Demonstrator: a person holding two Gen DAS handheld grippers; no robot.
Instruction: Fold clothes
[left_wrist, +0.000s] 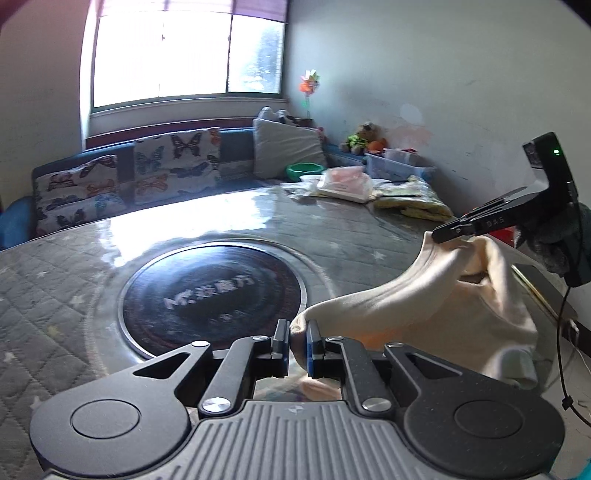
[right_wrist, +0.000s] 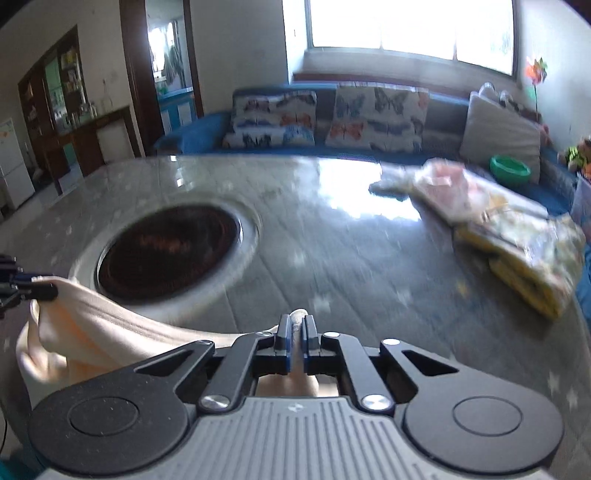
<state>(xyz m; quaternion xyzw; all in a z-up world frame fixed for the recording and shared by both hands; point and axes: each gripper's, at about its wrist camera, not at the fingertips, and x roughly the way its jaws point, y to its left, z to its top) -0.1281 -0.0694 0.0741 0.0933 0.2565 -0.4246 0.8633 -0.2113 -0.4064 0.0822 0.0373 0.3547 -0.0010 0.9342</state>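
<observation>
A cream garment (left_wrist: 436, 295) hangs stretched in the air between my two grippers, above the grey quilted table (left_wrist: 55, 288). My left gripper (left_wrist: 297, 338) is shut on one end of its edge. My right gripper (left_wrist: 441, 234) is shut on the other end, up at the right of the left wrist view. In the right wrist view my right gripper (right_wrist: 295, 332) pinches the garment's edge, the cream garment (right_wrist: 110, 325) sags to the left, and my left gripper (right_wrist: 44, 291) holds it at the left edge.
A round dark hotplate (left_wrist: 214, 295) is set into the table's middle. Folded yellow and pink clothes (left_wrist: 406, 195) lie at the table's far right. A sofa with butterfly cushions (left_wrist: 173, 162), a green bowl (left_wrist: 304, 170) and a plastic bin (left_wrist: 399, 166) stand behind.
</observation>
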